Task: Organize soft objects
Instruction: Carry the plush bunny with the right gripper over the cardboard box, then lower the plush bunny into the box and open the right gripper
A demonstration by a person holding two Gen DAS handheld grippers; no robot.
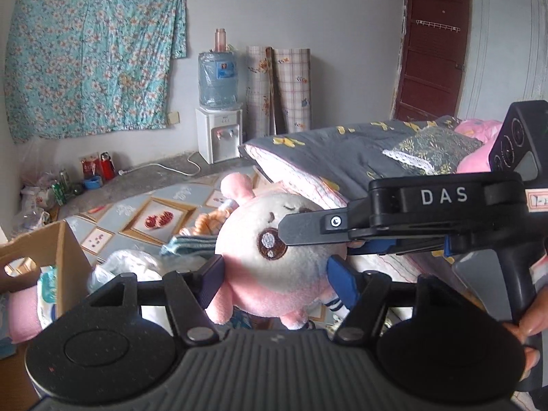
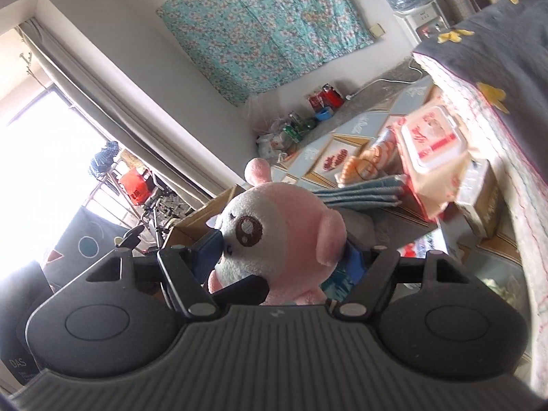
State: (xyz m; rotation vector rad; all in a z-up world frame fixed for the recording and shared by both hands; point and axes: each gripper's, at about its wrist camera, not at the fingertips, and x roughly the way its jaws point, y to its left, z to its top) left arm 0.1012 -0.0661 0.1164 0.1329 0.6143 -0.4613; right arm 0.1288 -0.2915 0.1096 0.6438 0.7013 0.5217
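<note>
- Pink-and-white plush toy (image 1: 274,257) sits between both my grippers, lifted above the patterned floor mat (image 1: 150,215).
- My left gripper (image 1: 274,274) is clamped on the plush: blue pads press its sides, one at the lower left, one at the right.
- My right gripper (image 2: 279,257) is also clamped on the same plush, pads squeezing the head from both sides; in the left wrist view its black finger (image 1: 308,229) crosses the toy's face.
- Cardboard box (image 1: 51,257) stands at lower left, soft items inside.
- Folded blue towel (image 2: 359,191) lies on the mat behind the plush, with a wet-wipes pack (image 2: 431,147) near it.
- Grey quilt (image 1: 359,150) lies on the bed at right.
- A hand (image 1: 529,322) grips the right gripper's handle.
</note>
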